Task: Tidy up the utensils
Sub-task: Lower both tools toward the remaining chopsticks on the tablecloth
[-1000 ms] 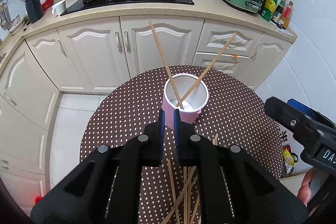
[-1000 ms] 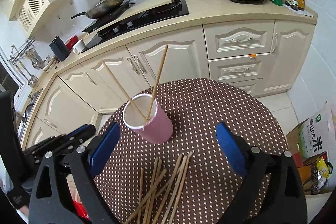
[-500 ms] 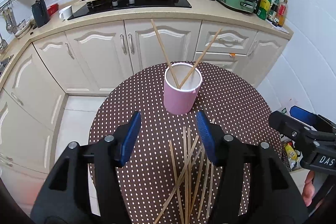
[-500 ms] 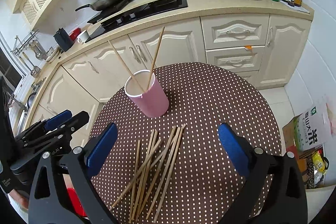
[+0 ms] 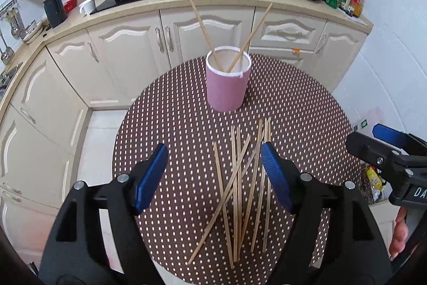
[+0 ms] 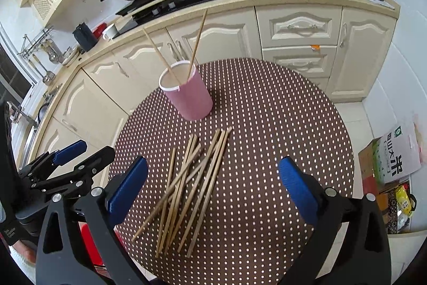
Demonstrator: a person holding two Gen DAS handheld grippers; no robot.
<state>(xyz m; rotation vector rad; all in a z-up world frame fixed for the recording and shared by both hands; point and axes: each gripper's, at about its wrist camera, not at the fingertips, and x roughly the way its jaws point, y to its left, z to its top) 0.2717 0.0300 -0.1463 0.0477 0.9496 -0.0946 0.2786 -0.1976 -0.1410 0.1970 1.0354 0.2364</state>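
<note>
Round dotted table bears pink cup, loose chopsticks.

The left gripper, whose fingers are pressed together just in front of the pink cup a second ago, now stands with its jaws spread wide and sits lower in the left wrist frame, well apart from the cup. The cup with its two chopsticks shrinks toward the upper middle of both views, and the loose chopsticks on the dotted table now show at full length in the lower middle, between the blue pads.
</note>
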